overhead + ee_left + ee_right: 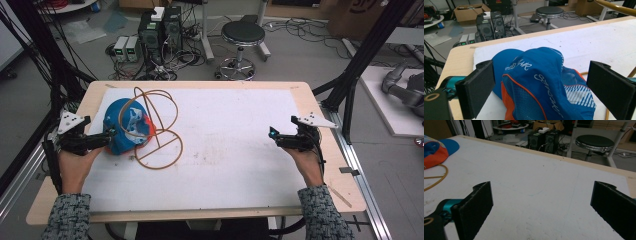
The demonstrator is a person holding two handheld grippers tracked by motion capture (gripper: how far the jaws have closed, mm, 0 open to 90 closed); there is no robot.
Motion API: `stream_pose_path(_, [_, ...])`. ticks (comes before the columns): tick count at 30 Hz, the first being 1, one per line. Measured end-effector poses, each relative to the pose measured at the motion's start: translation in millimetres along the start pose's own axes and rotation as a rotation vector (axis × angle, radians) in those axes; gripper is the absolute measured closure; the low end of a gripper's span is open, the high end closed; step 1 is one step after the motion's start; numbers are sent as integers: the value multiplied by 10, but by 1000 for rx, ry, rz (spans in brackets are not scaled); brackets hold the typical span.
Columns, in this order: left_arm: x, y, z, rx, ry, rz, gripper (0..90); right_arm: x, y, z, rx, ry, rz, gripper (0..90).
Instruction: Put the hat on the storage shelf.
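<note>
Blue and orange cap (126,126) at the table's (310,100) nine o'clock, resting against a wire stand (159,131), left gripper (544,87) spread wide with jaws either side of the cap, right gripper (541,207) at three o'clock, jaws parted over bare white mat (235,130).

Evenly lit from overhead, soft and low in contrast. Faint shadows only. Slightly blurred and grainy throughout; no harsh glare. Near jaws softer than the background.
</note>
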State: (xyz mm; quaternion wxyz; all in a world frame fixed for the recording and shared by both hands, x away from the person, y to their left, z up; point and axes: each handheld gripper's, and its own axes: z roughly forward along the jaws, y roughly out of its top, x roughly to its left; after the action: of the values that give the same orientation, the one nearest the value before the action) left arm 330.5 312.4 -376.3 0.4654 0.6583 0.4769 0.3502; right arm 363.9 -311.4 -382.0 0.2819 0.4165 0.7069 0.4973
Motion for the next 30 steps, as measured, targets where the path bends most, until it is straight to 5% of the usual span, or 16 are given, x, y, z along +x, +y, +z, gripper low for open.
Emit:
stream_pose_path(16, [5,-38,80,-6,-44,9,114,7,-4,-12,10,0,-3,40])
stream_pose_path(30, [160,-20,244,-14,-223,69,126,-43,-46,-59,19,-7,8,40])
